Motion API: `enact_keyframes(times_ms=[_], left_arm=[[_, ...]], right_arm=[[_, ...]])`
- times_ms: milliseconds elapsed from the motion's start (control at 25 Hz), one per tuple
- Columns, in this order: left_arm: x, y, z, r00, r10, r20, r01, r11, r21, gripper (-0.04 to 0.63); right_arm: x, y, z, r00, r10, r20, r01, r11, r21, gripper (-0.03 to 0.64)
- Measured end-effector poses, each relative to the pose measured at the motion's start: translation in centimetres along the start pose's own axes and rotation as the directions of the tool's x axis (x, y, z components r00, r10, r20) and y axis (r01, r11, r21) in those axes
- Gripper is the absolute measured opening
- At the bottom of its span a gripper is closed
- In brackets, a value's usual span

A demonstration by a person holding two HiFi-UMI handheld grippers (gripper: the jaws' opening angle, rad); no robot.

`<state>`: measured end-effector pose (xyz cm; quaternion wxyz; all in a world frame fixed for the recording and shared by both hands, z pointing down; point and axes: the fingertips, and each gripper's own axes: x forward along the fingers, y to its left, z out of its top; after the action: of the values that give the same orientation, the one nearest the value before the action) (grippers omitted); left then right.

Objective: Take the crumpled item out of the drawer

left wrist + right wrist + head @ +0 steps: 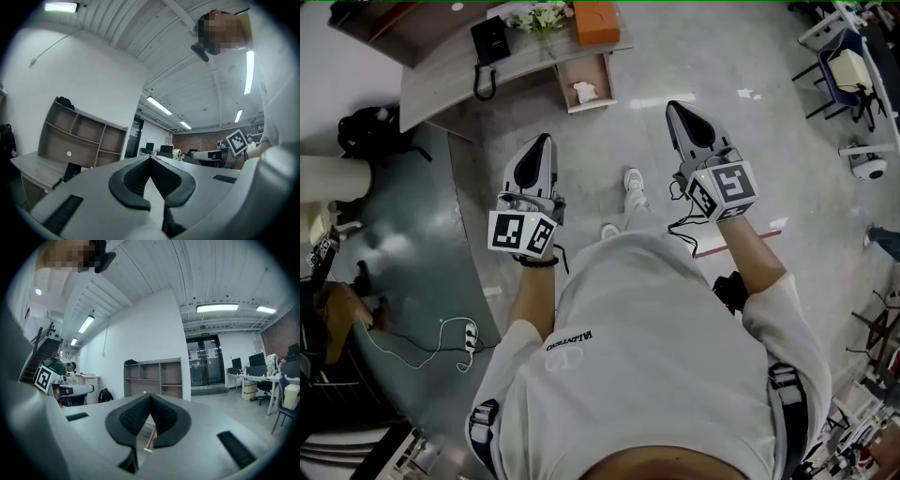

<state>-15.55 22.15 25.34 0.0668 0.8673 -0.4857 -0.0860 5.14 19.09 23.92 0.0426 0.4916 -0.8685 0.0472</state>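
- Drawer first: a small light-wood drawer point(608, 82) stands open, sticking out from the near edge of the curved grey-wood table point(441, 80) by its right end.
- The crumpled white paper-like item point(585, 92) sits inside that drawer, roughly in the middle. Nothing is touching it.
- On the table top there's a black desk phone point(489, 42) with a coiled cord, a bunch of white flowers point(539, 16) next to it, and an orange box point(596, 21) at the right end, right above the drawer.
- The left gripper point(547, 141) has its jaws pressed together with nothing between them. Its own view shows the black pads meeting at the tip.
- Same story for the right gripper point(672, 106): jaws pressed together and empty.
- Both grippers are held out over the pale floor in front of the person in a white t-shirt point(656, 356). They point toward the table but are well apart from the drawer, and the right one is nearer to it.
- Each gripper has a black-and-white marker cube at the wrist end, left cube point(523, 234) and right cube point(727, 187).
- A black backpack point(370, 131) sits on the floor by the table's left end, and a white power strip point(470, 335) with a thin cable lies further back on the left.
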Motion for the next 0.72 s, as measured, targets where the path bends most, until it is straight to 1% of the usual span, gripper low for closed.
enact_keyframes(times_ms=[240, 480, 720], left_arm=[[4.8, 1.9, -1.1, 0.999, 0.033, -0.024, -0.033, 0.999, 0.001, 0.0], [10.9, 3.5, -2.7, 0.996, 0.061, -0.06, -0.06, 0.998, 0.01, 0.0], [17.2, 5.1, -6.2, 0.989, 0.093, -0.115, -0.092, 0.996, 0.013, 0.0]], right_arm=[[4.4, -2.8, -0.6, 0.999, 0.05, -0.017, -0.05, 0.999, 0.016, -0.002], [9.2, -7.4, -1.2, 0.995, 0.09, -0.037, -0.089, 0.996, 0.032, -0.002], [14.1, -10.7, -3.2, 0.982, 0.167, -0.087, -0.165, 0.986, 0.033, -0.002]])
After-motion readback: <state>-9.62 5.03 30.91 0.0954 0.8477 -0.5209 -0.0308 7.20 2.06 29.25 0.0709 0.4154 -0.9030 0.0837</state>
